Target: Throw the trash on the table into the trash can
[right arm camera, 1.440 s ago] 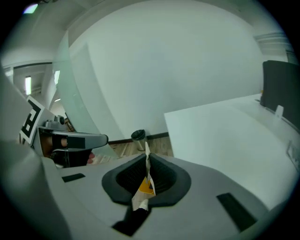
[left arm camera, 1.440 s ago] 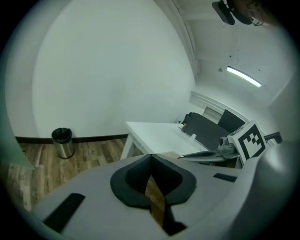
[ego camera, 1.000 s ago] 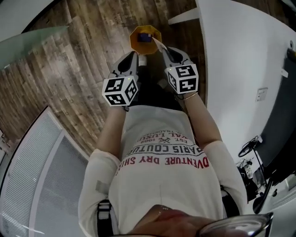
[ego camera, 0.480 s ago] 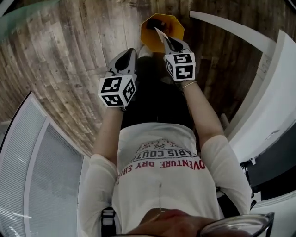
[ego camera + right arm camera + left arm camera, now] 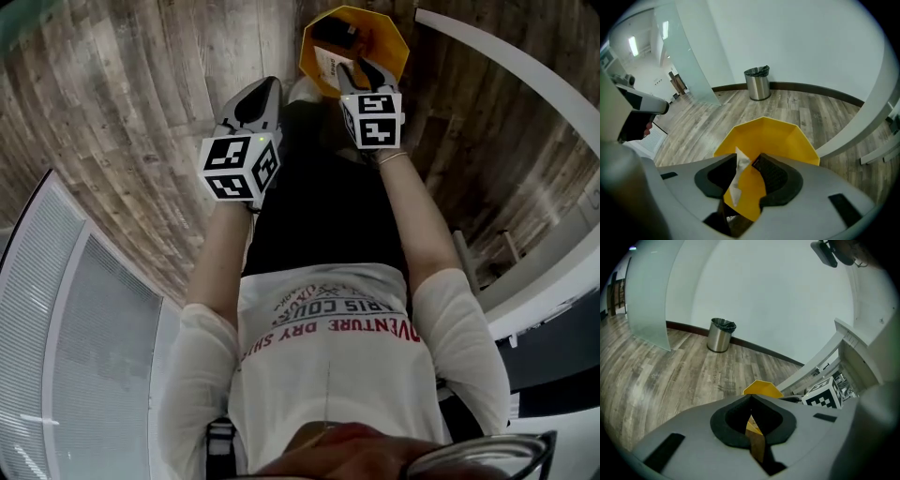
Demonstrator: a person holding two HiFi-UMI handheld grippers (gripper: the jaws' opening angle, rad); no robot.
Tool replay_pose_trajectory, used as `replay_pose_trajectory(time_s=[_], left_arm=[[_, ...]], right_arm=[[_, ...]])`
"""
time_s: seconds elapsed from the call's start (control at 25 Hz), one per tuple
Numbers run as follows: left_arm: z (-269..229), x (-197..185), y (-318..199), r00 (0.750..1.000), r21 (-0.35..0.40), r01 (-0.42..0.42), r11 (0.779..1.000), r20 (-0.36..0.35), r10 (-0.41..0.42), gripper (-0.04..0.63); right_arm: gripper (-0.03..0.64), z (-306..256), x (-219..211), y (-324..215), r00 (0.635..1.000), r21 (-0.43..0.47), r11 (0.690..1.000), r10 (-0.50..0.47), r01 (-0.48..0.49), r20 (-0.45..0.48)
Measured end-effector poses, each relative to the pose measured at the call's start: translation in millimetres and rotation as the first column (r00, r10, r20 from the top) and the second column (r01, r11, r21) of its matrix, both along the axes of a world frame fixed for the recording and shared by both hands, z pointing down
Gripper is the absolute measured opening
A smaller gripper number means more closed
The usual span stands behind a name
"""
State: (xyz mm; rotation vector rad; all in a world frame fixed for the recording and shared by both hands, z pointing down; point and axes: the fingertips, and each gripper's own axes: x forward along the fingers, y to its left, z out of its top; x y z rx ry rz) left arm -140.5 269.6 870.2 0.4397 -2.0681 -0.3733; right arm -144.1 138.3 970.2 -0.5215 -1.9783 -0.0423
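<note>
Right gripper [image 5: 746, 159]: fingers [image 5: 774, 176] opening, white paper scrap [image 5: 736, 180] standing between them, directly over yellow trash can [image 5: 780, 136] on wooden floor [image 5: 825, 112] | Left gripper [image 5: 751, 400]: fingers closed together, holding nothing, near the can.

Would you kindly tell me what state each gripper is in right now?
Left gripper: shut, empty.
Right gripper: jaws opening, crumpled paper loose between them, above the yellow trash can.
</note>
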Motion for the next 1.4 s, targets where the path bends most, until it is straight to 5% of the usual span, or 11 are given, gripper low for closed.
replay_pose_trajectory(time_s=[0.36, 0.52, 0.92, 1.2, 1.4], left_arm=[[-77.8, 11.5, -13.4, 0.999, -0.003, -0.041, 0.999, 0.018, 0.041, 0.023], [-145.2, 9.7, -33.4, 0.983, -0.090, -0.144, 0.985, 0.098, 0.153, 0.023], [-346.8, 15.1, -77.2, 0.956, -0.002, -0.129, 0.992, 0.266, 0.125, 0.023], [-472.5, 39.0, -156.1, 0.852, 0.040, -0.308, 0.950, 0.457, 0.257, 0.023], [-537.8, 92.5, -234.2, 0.746, 0.061, -0.481, 0.874, 0.552, 0.372, 0.023]], right_arm=[[0.178, -101.7, -0.2, 1.9, 0.998, -0.068, 0.996, 0.062, -0.060, 0.023], [0.052, -185.5, -0.1, -12.2, 0.991, -0.111, 0.988, 0.118, -0.111, 0.060], [0.026, -436.4, 14.7, -38.3, 0.940, -0.162, 0.984, 0.124, -0.075, 0.317], [0.026, -565.3, 50.0, -101.5, 0.846, -0.208, 0.959, 0.268, -0.191, 0.461], [0.026, -618.6, 116.6, -168.2, 0.769, -0.206, 0.926, 0.378, -0.317, 0.516]])
